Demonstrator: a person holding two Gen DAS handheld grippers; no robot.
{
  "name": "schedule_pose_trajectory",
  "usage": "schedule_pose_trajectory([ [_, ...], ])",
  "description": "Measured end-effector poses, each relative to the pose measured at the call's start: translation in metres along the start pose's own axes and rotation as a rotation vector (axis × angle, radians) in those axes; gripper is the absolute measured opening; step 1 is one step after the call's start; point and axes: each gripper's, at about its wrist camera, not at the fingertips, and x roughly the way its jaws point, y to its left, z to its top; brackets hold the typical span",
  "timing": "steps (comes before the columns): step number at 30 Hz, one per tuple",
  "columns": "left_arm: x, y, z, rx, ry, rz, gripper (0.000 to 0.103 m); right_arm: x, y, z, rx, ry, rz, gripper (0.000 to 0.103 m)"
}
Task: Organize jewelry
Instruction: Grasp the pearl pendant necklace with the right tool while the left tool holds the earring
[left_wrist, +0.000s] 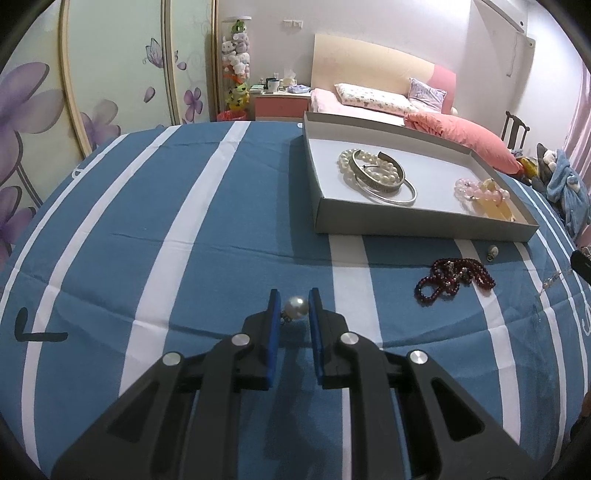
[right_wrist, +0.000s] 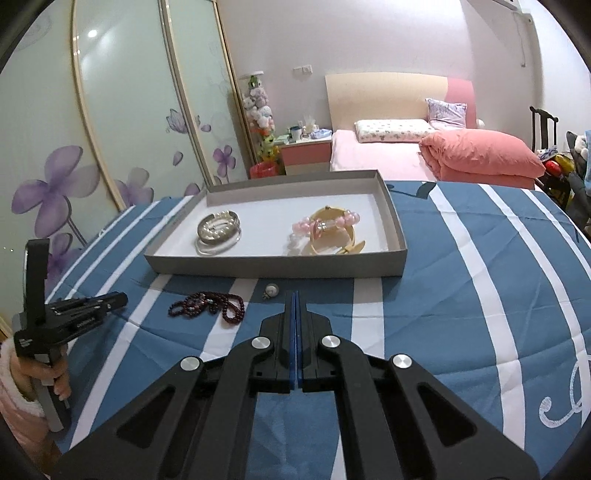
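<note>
My left gripper (left_wrist: 294, 300) has its blue pads around a single large pearl earring (left_wrist: 295, 308), which sits between the tips just above the striped cloth. A dark red bead necklace (left_wrist: 452, 279) (right_wrist: 208, 305) and a second small pearl piece (left_wrist: 492, 252) (right_wrist: 270, 290) lie on the cloth in front of the grey tray (left_wrist: 424, 224) (right_wrist: 277, 266). The tray holds pearl bracelets with silver bangles (left_wrist: 376, 173) (right_wrist: 218, 230) and pink bead and yellow bangles (left_wrist: 484, 194) (right_wrist: 332, 229). My right gripper (right_wrist: 294, 295) is shut and empty, just short of the small pearl piece.
The blue and white striped cloth (left_wrist: 184, 240) covers the table. The left gripper's body and the hand holding it (right_wrist: 55, 332) show at the left of the right wrist view. A bed with a pink quilt (right_wrist: 480, 155) stands behind.
</note>
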Motion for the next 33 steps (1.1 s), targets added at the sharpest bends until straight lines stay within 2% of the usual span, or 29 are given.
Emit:
schedule_pose_trajectory([
  [8,-0.002,0.002,0.001,-0.003,-0.007,-0.003,0.016,0.002,-0.006,-0.007,0.020,0.015,-0.009,0.001],
  [16,-0.022,0.000,0.006,-0.001,-0.078,-0.010,0.016,-0.015,-0.003,0.003,-0.001,-0.063,-0.013,0.001],
  [19,-0.024,-0.002,0.009,0.005,-0.089,-0.015,0.016,-0.001,0.005,-0.001,-0.068,0.015,-0.034,0.002],
  [21,-0.024,-0.004,0.009,0.009,-0.089,-0.017,0.016,0.016,0.005,-0.008,-0.085,0.100,-0.053,0.015],
  [22,-0.024,-0.005,0.009,0.010,-0.087,-0.018,0.016,0.020,0.004,-0.012,-0.084,0.124,-0.058,0.044],
  [23,-0.024,-0.005,0.008,0.010,-0.087,-0.020,0.016,0.026,0.003,-0.017,-0.086,0.145,-0.071,0.065],
  [24,-0.024,-0.005,0.008,0.009,-0.087,-0.021,0.016,0.028,0.002,-0.019,-0.090,0.153,-0.076,0.066],
  [27,-0.024,-0.005,0.008,0.009,-0.088,-0.020,0.016,0.039,-0.001,-0.023,-0.089,0.202,-0.094,0.060],
  [30,-0.024,-0.004,0.009,0.003,-0.092,-0.017,0.016,0.054,-0.006,-0.029,-0.079,0.268,-0.106,0.046],
  [31,-0.025,-0.003,0.009,0.001,-0.093,-0.017,0.016,0.052,-0.004,-0.031,-0.094,0.255,-0.117,0.041],
  [33,-0.025,0.000,0.010,-0.002,-0.094,-0.015,0.016,0.051,-0.001,-0.032,-0.111,0.259,-0.111,0.025],
])
